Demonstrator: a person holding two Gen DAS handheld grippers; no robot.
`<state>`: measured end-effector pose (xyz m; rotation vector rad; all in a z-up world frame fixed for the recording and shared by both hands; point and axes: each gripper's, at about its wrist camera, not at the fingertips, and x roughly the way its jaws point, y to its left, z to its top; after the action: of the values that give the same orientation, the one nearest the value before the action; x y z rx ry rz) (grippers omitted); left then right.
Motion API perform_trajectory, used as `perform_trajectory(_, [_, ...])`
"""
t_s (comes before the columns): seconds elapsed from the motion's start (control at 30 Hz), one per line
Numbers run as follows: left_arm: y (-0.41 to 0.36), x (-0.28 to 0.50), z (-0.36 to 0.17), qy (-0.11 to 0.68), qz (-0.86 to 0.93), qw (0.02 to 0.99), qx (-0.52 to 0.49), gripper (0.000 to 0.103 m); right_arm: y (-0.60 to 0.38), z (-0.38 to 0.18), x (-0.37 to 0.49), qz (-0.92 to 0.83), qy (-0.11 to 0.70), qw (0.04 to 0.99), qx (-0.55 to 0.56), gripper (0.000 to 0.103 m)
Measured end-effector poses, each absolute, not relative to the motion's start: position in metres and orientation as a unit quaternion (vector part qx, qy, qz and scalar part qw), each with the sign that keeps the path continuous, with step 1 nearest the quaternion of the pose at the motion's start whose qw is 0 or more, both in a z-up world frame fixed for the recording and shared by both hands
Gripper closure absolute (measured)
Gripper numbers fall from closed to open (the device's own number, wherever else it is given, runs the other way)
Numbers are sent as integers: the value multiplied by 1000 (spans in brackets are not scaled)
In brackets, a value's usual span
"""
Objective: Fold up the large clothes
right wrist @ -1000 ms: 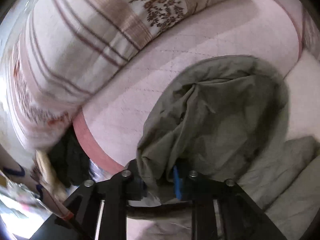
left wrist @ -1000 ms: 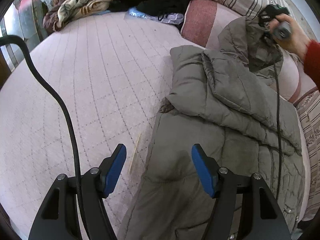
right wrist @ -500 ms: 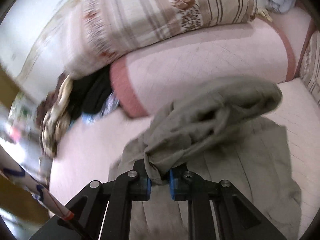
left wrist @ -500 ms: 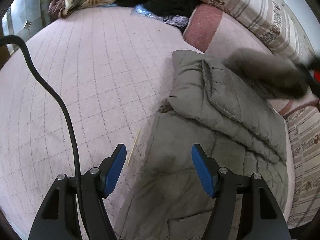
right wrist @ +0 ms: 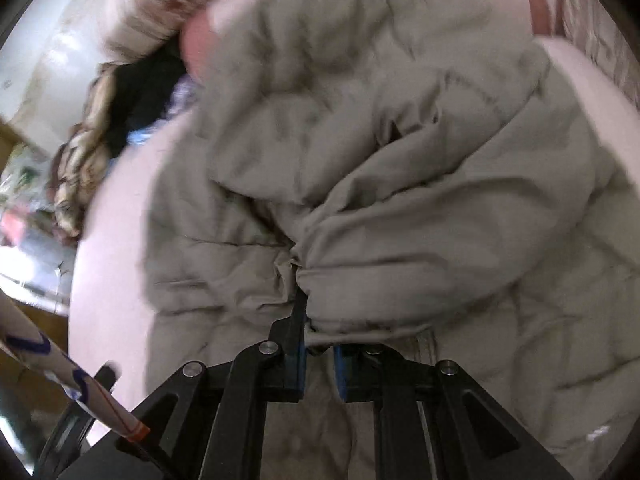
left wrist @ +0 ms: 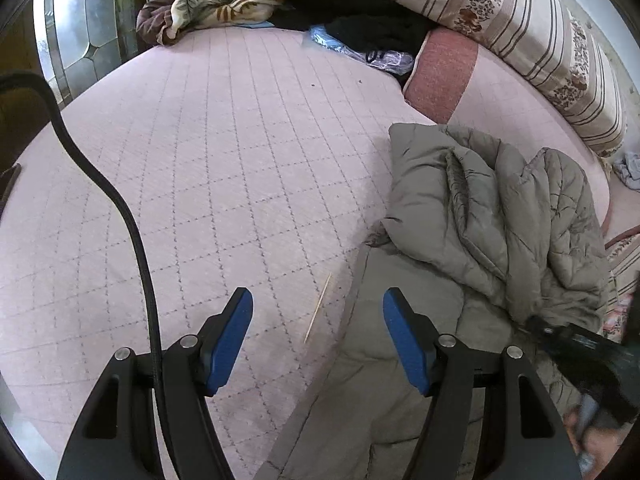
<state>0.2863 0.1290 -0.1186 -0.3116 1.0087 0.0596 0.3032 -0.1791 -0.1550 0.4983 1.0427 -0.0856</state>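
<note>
- A pink quilted bed (left wrist: 224, 152) fills the view.
- Left tool (left wrist: 318, 340) hovers with jaws wide, holding nothing.
- A padded grey-green winter coat (left wrist: 492, 216) lies right of it, partly folded; further folds look needed.
- Right tool (right wrist: 320, 364) pinches a bunched fold of it.

Left gripper (left wrist: 318, 340): black angular frame, blue pads (left wrist: 230, 340) on the jaws, silver screws at the joints.
Cable (left wrist: 120, 208): black, thick — curving down the left side.
Right gripper (right wrist: 320, 364): same black linkage, blue pads, silver screws.
Hand (left wrist: 592, 440): bare skin, blurred.
</note>
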Motion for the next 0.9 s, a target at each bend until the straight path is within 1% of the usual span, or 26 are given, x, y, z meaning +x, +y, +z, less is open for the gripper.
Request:
perform_trajectory(0.13, [125,287,-116,473,35,870,-133,36,-186,-181,313,-57,493,834,242,92])
perform_trajectory(0.27, [123,287,-116,475,31,870,-129,36,-187,-177,307,-52,490,840,226,89])
perform_trajectory(0.37, [124,287,-116,476,30,869,-134,36,-193,-167,300,-43,485,844,226,76])
perform_trajectory(0.4, [125,287,-116,475,30,869,-136,36,-197,-163,297,-42,483,844,231,65])
perform_trajectory(0.43, [125,287,-116,475,31,869,-137,36,-200,-159,294,-40,480,844,235,57])
perform_trajectory(0.5, [126,287,-116,475,34,868,-138,36,-207,-148,283,-33,471,849,238,52])
perform_trajectory(0.67, [124,289,-118,479,32,866,-138,36,-213,-111,256,-10,461,863,207,52])
perform_trajectory(0.77, [122,290,-119,480,27,866,-136,36,-216,-74,245,-10,427,886,182,51])
perform_trajectory(0.8, [120,290,-119,481,25,866,-134,36,-216,-63,245,-17,414,894,171,47])
perform_trajectory(0.83, [118,290,-119,480,24,867,-131,36,-215,-52,251,-29,399,903,159,38])
perform_trajectory(0.9, [114,291,-120,479,25,869,-124,36,-219,-35,267,-66,373,917,127,32])
